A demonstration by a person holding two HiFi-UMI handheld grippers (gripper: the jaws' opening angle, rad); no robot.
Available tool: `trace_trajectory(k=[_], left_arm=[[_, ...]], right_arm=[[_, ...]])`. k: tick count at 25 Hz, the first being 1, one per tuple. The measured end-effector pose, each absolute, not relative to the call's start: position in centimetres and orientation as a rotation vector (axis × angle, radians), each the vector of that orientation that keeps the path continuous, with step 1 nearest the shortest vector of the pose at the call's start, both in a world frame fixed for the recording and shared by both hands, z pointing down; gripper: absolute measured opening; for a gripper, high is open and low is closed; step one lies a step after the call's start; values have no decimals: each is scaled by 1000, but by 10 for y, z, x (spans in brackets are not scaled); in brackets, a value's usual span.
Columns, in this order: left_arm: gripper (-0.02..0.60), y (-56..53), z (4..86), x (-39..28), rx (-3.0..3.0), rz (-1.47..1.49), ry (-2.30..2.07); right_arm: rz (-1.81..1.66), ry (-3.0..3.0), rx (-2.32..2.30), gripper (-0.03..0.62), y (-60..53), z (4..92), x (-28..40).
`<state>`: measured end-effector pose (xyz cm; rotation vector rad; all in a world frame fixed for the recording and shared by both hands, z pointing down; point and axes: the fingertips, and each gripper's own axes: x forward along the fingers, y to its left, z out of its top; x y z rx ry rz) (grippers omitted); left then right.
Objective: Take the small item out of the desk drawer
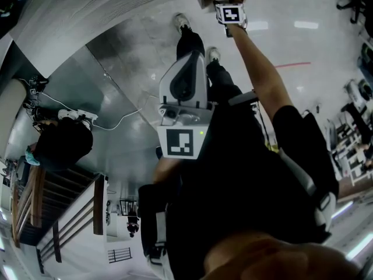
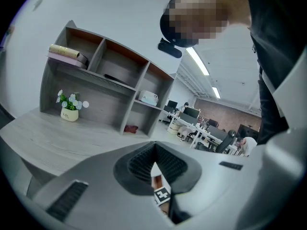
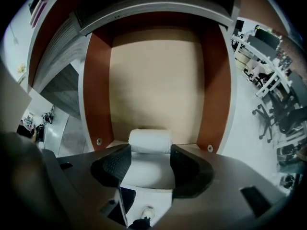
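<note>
**A:** Closest in, the left gripper [image 2: 154,150] is up by the person's chest, and its marker cube [image 1: 180,142] faces the head camera.

**B:** Its jaws meet at the tips, with nothing between them. That one is carrying nothing.

**A:** Past those jaws its own camera catches a grey desk [image 2: 57,138]. A shelf unit [image 2: 110,85] stands on the desk, and a small flower pot [image 2: 69,113] sits by the unit's left end.

**B:** Now follow the bare arm [image 1: 262,69] out from the body. It's stretched well forward, with the right gripper [image 3: 150,147] at the end of it, at the open drawer [image 3: 158,80].

**A:** And those jaws are wide apart, the ribbed pads [image 3: 115,163] standing clear of each other and gripping nothing.

**B:** There's the small item, a white roll [image 3: 150,141]. It lies crosswise at the drawer's front edge, midway between the two reddish-brown side walls.

**A:** It sits right at the jaw tips and about as wide as the gap between them. Whether the tips touch its ends, I can't quite tell from here.

**B:** Behind the roll the drawer's tan floor runs bare to the back wall. In the head view the drawer is only a sliver at the top edge.
</note>
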<state>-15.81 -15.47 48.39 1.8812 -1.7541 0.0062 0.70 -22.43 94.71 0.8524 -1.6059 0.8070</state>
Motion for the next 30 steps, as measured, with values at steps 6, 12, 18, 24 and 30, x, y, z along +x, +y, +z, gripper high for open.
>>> trace_trajectory(k=[6, 12, 18, 24, 30], left_arm=[[-2, -154, 481, -162, 1890, 7, -1754], [-2, -153, 474, -161, 1905, -1, -1751], [-2, -154, 463, -165, 1931, -7, -1746], [-2, -152, 456, -171, 1955, -5, -1737], [-2, -153, 438, -176, 1990, -13, -1720]], right_arm=[[816, -1596, 866, 252, -223, 947, 10], [828, -1549, 893, 250, -218, 936, 19], [859, -1598, 920, 250, -220, 919, 10], [787, -1591, 1001, 249, -230, 894, 21], [798, -1605, 1021, 249, -229, 858, 15]])
